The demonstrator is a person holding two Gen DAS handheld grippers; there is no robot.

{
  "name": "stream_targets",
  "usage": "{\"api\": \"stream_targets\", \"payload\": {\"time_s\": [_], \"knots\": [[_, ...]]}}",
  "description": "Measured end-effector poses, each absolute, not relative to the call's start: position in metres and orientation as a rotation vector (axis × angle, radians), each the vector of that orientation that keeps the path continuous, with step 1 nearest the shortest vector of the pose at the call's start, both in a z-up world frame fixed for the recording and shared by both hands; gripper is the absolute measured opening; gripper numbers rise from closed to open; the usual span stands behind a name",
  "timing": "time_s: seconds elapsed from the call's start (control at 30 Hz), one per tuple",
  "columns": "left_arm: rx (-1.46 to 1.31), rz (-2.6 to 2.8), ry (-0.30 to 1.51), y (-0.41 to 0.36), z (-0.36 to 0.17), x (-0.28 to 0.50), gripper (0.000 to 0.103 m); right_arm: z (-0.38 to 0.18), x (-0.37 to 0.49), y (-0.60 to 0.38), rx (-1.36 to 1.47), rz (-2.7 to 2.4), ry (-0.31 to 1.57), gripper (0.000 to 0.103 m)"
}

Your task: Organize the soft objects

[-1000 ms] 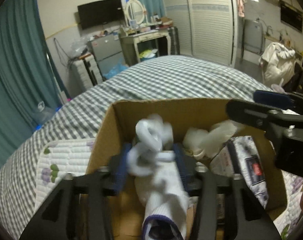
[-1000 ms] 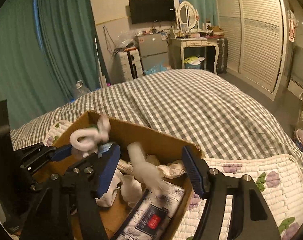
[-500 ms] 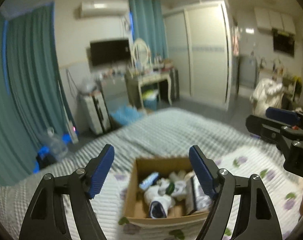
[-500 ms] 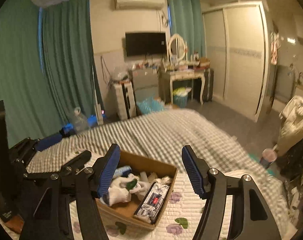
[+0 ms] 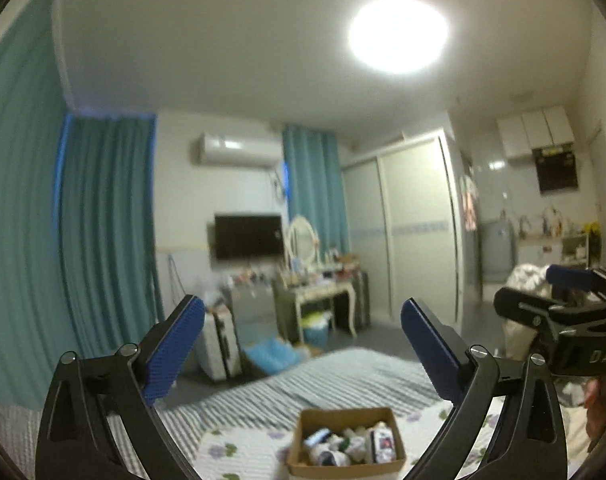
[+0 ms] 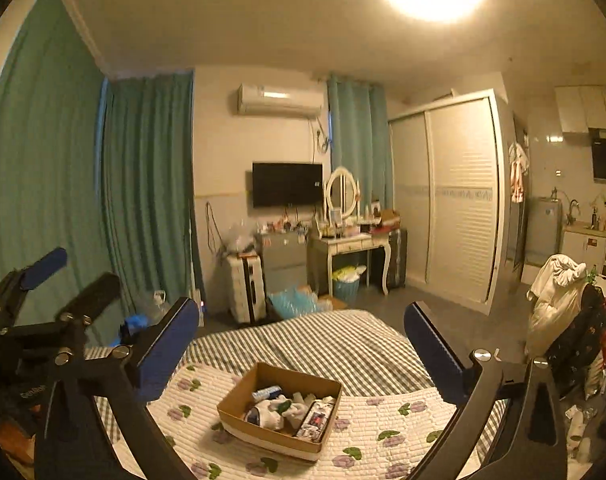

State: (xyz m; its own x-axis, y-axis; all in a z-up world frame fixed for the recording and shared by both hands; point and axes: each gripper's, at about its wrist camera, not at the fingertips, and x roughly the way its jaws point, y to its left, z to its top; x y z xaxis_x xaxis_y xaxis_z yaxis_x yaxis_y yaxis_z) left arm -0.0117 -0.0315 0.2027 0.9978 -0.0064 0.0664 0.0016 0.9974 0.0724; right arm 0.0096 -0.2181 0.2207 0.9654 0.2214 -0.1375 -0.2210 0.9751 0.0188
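A cardboard box (image 6: 239, 394) sits on a flowered quilt (image 6: 383, 420) on the bed. It holds white socks (image 6: 275, 410), a patterned packet (image 6: 317, 420) and other small soft items. The box also shows low in the left wrist view (image 5: 303, 424). My left gripper (image 5: 303, 344) is open and empty, high above the bed and far back from the box. My right gripper (image 6: 303, 344) is open and empty too, raised well above the box. The left gripper also shows at the left edge of the right wrist view (image 6: 63, 280).
A grey checked bedspread (image 6: 323, 344) covers the far half of the bed. Beyond stand a suitcase (image 6: 247, 288), a dressing table with mirror (image 6: 351, 240), a wall TV (image 6: 287, 184), a sliding wardrobe (image 6: 455, 200) and teal curtains (image 6: 143, 184). A chair piled with clothes (image 6: 559, 304) stands right.
Both grippers have pulled up and far back from the box. The left one let go of the white sock, which now lies in the box. Both views now take in the whole room.
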Motion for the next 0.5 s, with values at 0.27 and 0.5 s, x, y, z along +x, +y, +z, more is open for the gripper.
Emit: {"api": "stream_targets", "payload": {"time_s": [0.27,0.5], "knots": [[0.092,-0.019,-0.020,-0.009,0.150,-0.012,0.101,0.173,-0.023,-0.202,0.015,0.233,0.099,0.103],[0.097,-0.009,0.131,-0.008,0.081,0.019,0.101,0.092,0.003,-0.191,0.032,0.206,0.160,0.103]]}}
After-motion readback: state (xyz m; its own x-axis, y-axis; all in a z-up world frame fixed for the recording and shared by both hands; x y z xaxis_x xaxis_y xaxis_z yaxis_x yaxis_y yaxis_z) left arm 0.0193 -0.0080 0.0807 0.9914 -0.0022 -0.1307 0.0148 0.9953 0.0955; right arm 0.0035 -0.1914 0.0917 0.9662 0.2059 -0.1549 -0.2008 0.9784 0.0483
